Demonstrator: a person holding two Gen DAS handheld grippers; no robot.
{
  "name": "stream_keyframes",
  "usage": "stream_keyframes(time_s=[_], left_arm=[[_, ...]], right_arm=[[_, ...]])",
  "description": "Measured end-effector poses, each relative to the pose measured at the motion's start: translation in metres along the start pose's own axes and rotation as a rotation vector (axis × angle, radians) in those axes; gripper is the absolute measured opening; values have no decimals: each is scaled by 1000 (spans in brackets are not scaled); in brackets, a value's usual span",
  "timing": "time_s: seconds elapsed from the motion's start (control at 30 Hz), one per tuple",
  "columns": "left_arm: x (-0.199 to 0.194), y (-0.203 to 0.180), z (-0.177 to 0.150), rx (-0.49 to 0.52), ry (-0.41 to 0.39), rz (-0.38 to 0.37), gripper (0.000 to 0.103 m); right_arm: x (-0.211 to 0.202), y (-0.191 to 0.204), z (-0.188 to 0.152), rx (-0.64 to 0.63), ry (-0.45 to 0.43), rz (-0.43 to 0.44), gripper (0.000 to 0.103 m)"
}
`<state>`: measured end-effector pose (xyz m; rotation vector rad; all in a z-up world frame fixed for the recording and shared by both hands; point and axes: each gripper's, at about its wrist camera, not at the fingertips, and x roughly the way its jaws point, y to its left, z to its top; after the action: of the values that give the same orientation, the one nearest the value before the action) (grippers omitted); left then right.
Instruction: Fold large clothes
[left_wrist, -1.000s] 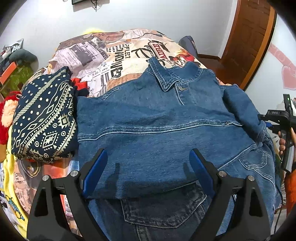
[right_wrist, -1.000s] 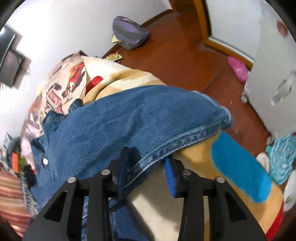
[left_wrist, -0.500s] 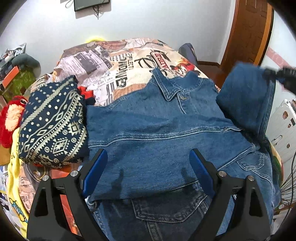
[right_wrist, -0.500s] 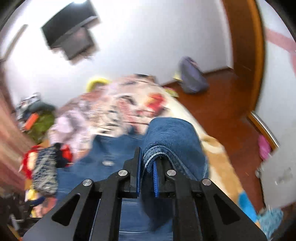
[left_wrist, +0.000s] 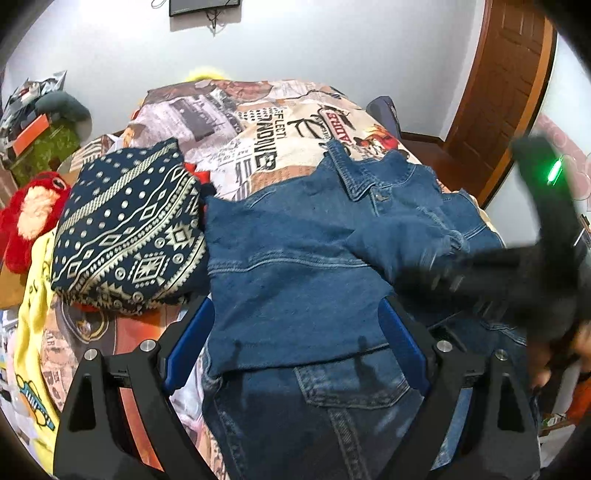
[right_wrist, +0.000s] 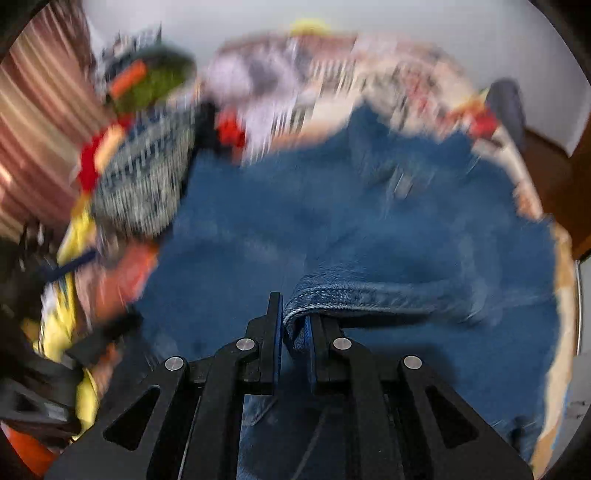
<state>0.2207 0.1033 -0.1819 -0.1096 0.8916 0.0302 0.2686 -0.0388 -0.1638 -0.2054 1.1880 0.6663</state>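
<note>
A blue denim jacket (left_wrist: 295, 266) lies spread on the bed, collar toward the far end, one side folded over its middle. My left gripper (left_wrist: 295, 343) is open and empty, hovering over the jacket's near part. My right gripper (right_wrist: 293, 325) is shut on the jacket's sleeve cuff (right_wrist: 332, 295) and holds it over the jacket body (right_wrist: 277, 221); the right wrist view is blurred by motion. In the left wrist view the right gripper (left_wrist: 461, 273) shows as a dark blur at the right, with the sleeve (left_wrist: 402, 243) draped across the jacket.
A folded navy patterned garment (left_wrist: 125, 229) lies left of the jacket on the printed bedspread (left_wrist: 258, 122). A red plush toy (left_wrist: 29, 218) and yellow cloth (left_wrist: 33, 332) are at the left edge. A wooden door (left_wrist: 506, 92) stands at the right.
My right gripper closed on the sleeve cuff, lifted it from the bed's right edge and swung it left over the jacket body. My left gripper stayed open and shifted slightly.
</note>
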Motion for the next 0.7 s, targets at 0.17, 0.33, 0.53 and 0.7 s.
stream_keyframes(time_s=[0.17, 0.33, 0.53, 0.7], left_arm=[[2, 6, -6, -9, 19, 4, 90], [3, -2, 0, 11, 18, 2, 90], [0, -35, 19, 113, -11, 3, 90], [11, -73, 33, 214, -9, -7, 92]], right_arm=[[8, 7, -12, -49, 71, -33, 11], [-22, -4, -13, -3, 44, 22, 13], [-67, -26, -23, 57, -95, 4, 21], [-105, -60, -29, 114, -195, -58, 24]])
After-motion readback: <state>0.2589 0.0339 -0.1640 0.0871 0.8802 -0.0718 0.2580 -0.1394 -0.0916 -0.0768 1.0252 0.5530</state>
